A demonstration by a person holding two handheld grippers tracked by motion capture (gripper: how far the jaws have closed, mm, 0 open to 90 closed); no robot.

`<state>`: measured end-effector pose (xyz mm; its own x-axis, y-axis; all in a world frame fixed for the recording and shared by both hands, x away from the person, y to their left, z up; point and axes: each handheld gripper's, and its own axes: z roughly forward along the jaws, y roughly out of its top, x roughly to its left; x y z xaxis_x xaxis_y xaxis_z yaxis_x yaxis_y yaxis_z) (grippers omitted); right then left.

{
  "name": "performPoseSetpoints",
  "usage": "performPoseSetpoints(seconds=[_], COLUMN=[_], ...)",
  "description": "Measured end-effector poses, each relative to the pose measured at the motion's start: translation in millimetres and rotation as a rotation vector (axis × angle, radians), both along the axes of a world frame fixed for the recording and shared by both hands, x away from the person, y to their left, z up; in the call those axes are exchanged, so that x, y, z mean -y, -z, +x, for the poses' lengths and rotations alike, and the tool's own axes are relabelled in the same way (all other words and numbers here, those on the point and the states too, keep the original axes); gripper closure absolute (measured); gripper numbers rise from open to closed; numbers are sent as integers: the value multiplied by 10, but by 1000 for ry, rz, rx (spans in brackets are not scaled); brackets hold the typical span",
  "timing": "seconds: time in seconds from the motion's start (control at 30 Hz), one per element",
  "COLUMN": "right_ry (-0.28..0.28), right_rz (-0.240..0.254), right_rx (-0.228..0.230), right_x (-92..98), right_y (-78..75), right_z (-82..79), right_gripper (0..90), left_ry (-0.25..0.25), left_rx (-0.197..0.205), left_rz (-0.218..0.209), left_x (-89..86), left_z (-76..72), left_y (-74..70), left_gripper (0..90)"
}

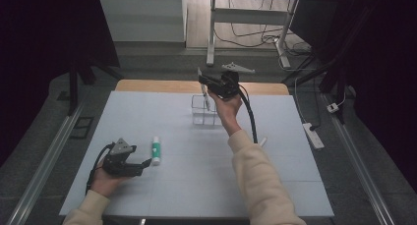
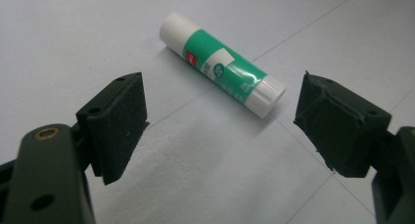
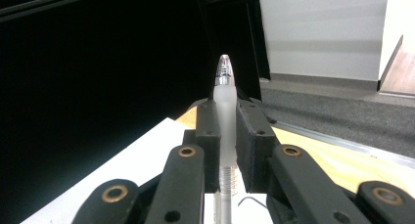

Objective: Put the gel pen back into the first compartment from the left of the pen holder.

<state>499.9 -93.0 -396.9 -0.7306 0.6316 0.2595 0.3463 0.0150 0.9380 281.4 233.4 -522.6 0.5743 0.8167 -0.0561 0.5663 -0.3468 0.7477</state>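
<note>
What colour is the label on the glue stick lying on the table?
Green, on a white glue stick; the left gripper view shows it best.

A pale grey-blue table top (image 1: 162, 185), faint seams crossing it. At nine o'clock from centre lies a green-and-white glue stick (image 1: 156, 150), flat on its side. Up at twelve o'clock stands a clear wire-framed holder (image 1: 203, 118). Beyond it, a strip of wooden edge (image 1: 147, 85) runs along the far side.

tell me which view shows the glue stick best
The left gripper view: the glue stick lies close up on the table between the open left gripper's jaws, untouched, its green label and white cap clear. The high view shows it small, just beyond that gripper.
</note>
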Motion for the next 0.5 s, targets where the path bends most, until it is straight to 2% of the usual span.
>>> performPoseSetpoints(seconds=[0.13,0.5], right_ry=[-3,31], right_rz=[12,45], right_rx=[22,8], right_x=[-50,-123], right_y=[13,59], right_z=[40,172], right_gripper=[801,800], left_ry=[2,1], left_rx=[-1,0], left_rz=[-4,-9], left_x=[-10,-64], left_z=[1,4], left_y=[-1,10], left_gripper=[196,196])
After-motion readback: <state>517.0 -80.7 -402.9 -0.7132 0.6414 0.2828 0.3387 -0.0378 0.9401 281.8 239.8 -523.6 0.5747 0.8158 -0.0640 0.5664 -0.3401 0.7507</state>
